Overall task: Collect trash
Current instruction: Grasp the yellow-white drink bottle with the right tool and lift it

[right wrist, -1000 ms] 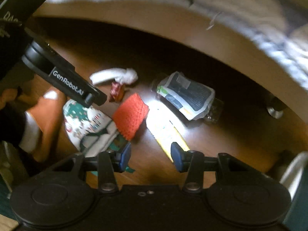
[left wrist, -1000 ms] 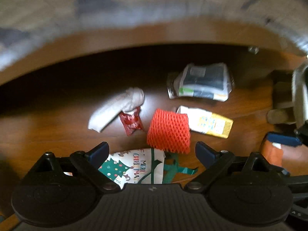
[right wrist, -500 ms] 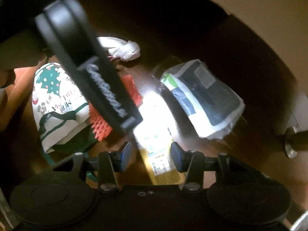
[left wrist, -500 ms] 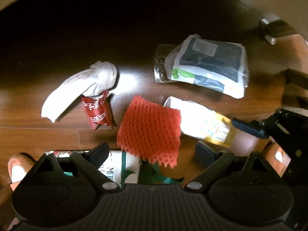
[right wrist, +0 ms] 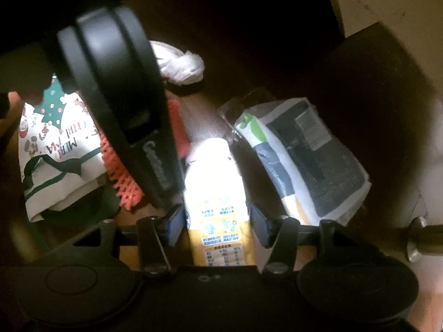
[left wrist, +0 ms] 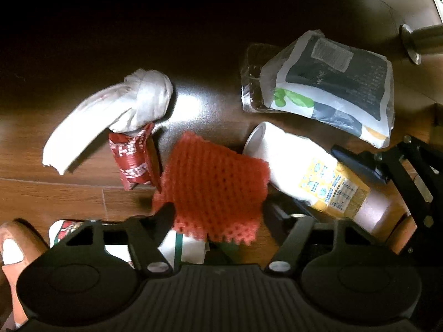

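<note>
Trash lies on a dark wood floor (left wrist: 69, 193). A red foam net (left wrist: 216, 182) sits between the open fingers of my left gripper (left wrist: 218, 218). A white and yellow carton (right wrist: 216, 193) lies between the open fingers of my right gripper (right wrist: 217, 221); the jaws stand on either side of it. The carton also shows in the left wrist view (left wrist: 310, 174). A knotted white plastic bag (left wrist: 116, 110), a red wrapper (left wrist: 133, 157) and a white and dark pouch (left wrist: 332, 85) lie beyond. A Christmas paper bag (right wrist: 55, 149) lies at the left.
A metal furniture foot (left wrist: 415, 41) stands at the right, under pale furniture (right wrist: 387, 0). The left gripper's body (right wrist: 119, 96) hides much of the right wrist view. A shoe (left wrist: 13, 251) is at the lower left.
Both grippers have come down closer to the floor. The left now straddles the red net and the right straddles the carton. Both have stayed open.
</note>
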A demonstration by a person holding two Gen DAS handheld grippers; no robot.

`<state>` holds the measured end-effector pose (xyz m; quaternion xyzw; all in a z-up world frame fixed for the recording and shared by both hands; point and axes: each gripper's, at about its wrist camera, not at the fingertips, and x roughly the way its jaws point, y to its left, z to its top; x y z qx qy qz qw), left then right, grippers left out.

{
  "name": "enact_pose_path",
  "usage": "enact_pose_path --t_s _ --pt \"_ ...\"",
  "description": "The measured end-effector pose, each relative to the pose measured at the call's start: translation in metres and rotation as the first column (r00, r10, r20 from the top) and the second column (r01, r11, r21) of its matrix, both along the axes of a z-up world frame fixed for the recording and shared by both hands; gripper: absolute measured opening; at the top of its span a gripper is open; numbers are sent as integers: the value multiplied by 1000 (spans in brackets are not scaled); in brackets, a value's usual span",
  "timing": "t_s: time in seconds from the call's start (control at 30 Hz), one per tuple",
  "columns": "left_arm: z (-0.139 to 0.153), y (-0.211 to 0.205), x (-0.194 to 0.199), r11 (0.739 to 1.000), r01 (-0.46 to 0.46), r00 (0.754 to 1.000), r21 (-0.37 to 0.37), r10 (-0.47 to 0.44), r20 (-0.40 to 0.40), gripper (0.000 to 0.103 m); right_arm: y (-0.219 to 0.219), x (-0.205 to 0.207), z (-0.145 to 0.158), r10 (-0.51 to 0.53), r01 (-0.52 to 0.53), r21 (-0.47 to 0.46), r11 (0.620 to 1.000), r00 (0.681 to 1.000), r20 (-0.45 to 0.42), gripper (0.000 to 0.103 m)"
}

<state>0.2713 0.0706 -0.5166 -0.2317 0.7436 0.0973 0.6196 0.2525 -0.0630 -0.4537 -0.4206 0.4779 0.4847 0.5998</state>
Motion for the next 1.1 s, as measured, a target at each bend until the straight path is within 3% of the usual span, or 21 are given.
enact_pose_path --t_s 0.03,0.17,0.3,0.37,0.5,0.6,0.83,0.93,1.1 --pt "-3 1 -1 1000 -6 1000 -7 6 -5 53 1 0 -3 1 -1 -10 1000 1000 1 54" --pt "-10 7 -2 999 -23 1000 -29 22 -13 39 7 1 -14 -13 13 -50 999 1000 1 54" --pt "-18 12 -4 998 -25 1000 -51 24 -12 31 5 5 -17 -106 104 -65 993 994 -25 51" --pt "-17 15 -4 998 -22 1000 -63 22 -6 21 3 7 -16 -147 144 -85 986 989 -35 51" --pt "-15 18 -3 997 -13 1000 -73 13 -5 14 -7 11 -7 -227 222 -105 969 973 -43 50" --pt "-7 18 -5 997 -20 1000 -72 20 -1 11 -16 15 5 -319 308 -111 945 944 -91 50" --pt "31 24 -17 997 -55 998 -56 54 -15 7 -26 17 58 -446 436 -111 893 891 -84 50" --pt "57 23 -27 997 -68 998 -45 68 8 7 -30 15 88 -474 466 -99 879 877 -77 50" --pt "107 27 -32 996 -74 994 -41 77 80 7 -39 14 149 -559 557 -52 829 826 -75 50"
